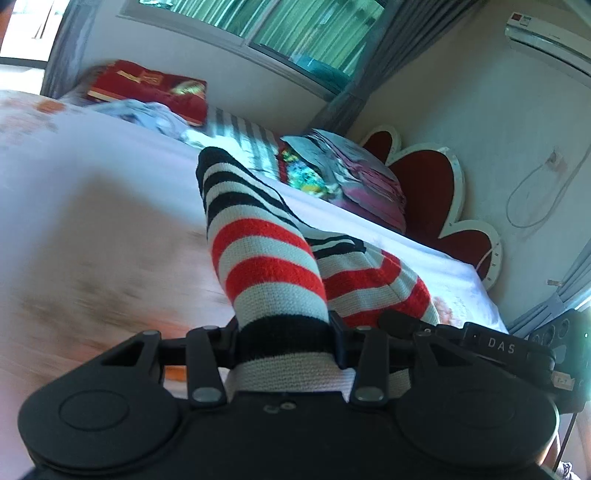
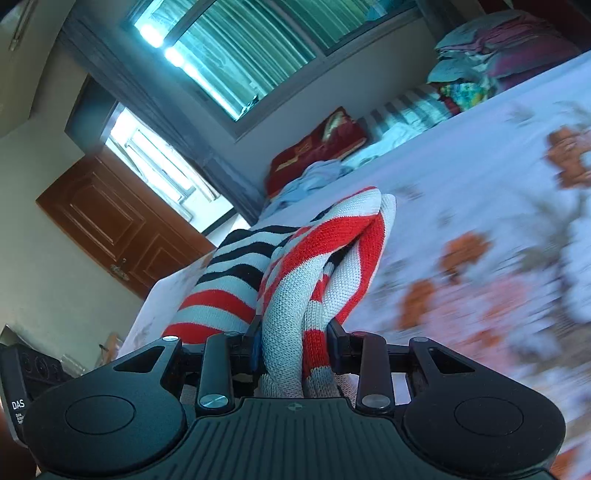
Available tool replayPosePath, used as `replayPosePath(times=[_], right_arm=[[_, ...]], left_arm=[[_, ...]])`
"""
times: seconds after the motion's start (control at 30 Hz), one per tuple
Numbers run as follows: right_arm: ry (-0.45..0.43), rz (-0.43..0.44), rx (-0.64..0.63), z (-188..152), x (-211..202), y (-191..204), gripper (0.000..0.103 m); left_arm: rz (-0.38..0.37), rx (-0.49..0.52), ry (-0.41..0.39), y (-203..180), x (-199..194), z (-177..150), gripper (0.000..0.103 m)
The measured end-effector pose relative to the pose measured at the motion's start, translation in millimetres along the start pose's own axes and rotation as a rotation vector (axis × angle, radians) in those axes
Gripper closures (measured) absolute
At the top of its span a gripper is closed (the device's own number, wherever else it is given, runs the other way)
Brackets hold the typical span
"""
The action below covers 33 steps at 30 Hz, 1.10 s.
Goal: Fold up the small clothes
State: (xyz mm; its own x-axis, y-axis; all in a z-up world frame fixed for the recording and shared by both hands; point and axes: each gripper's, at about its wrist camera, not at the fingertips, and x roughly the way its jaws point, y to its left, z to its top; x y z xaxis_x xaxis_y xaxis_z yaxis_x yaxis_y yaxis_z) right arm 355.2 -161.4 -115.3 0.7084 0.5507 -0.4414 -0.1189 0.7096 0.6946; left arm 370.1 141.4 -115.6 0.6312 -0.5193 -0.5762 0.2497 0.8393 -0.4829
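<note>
The big bed [image 1: 92, 192] with its flowery sheet [image 2: 480, 206] is filling most of both views. It is giving the person a wide, soft, flat place for folding.

At the far end, a pile of other clothes [image 1: 354, 173] is sitting near the red headboard [image 1: 424, 184]. A red pillow [image 1: 155, 88] is lying under the window [image 1: 295, 26]. These are staying well apart from the folding spot, likely so they are not getting in the way.

The striped knit garment [image 1: 266, 251] is the thing being folded. It has red, white and black stripes. It is hanging between the two grippers, lifted up above the sheet. What kind of small garment it is cannot be told.

The left gripper [image 1: 284, 343] is squeezing a black and white end of it. Its jaws are pressed on the cloth from both sides.

The right gripper [image 2: 295, 350] is pinching a bunched red and white part, also tight on both sides.

Holding two parts at once is probably letting the person bring one end over to meet the other. The sheet is looking smeared, so the grippers are likely moving fast.
</note>
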Motion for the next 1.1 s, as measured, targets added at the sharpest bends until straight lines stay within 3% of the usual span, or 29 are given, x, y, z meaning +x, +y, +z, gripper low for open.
replayPosePath(times=[0.3, 0.43, 0.53, 0.7, 0.83, 1.07, 1.1], right_arm=[[0.039, 0.011, 0.009, -42.5, 120.2, 65.9, 0.070], [0.083, -0.015, 0.009, -58.3, 156.5, 60.8, 0.070], [0.103, -0.048, 0.026, -65.0, 164.9, 44.6, 0.069], [0.119, -0.051, 0.083, -55.5, 157.1, 24.9, 0.063], [0.097, -0.062, 0.081, -37.9, 152.4, 28.1, 0.061], [0.049, -0.071, 0.183, -18.7, 176.3, 23.3, 0.062], [0.044, -0.083, 0.172, -17.0, 179.8, 24.2, 0.066]], left_arm=[[0.075, 0.020, -0.022, 111.0, -31.0, 26.3, 0.061], [0.130, 0.024, -0.022, 149.9, -28.6, 14.4, 0.060], [0.131, 0.005, -0.031, 176.7, -26.3, 2.4, 0.051], [0.166, 0.026, -0.039, 170.8, -25.7, 6.6, 0.041], [0.190, 0.025, -0.061, 165.3, -36.3, 16.4, 0.043], [0.245, 0.034, -0.049, 169.4, -13.8, 27.2, 0.039], [0.256, 0.036, -0.044, 168.9, -9.4, 27.4, 0.037]])
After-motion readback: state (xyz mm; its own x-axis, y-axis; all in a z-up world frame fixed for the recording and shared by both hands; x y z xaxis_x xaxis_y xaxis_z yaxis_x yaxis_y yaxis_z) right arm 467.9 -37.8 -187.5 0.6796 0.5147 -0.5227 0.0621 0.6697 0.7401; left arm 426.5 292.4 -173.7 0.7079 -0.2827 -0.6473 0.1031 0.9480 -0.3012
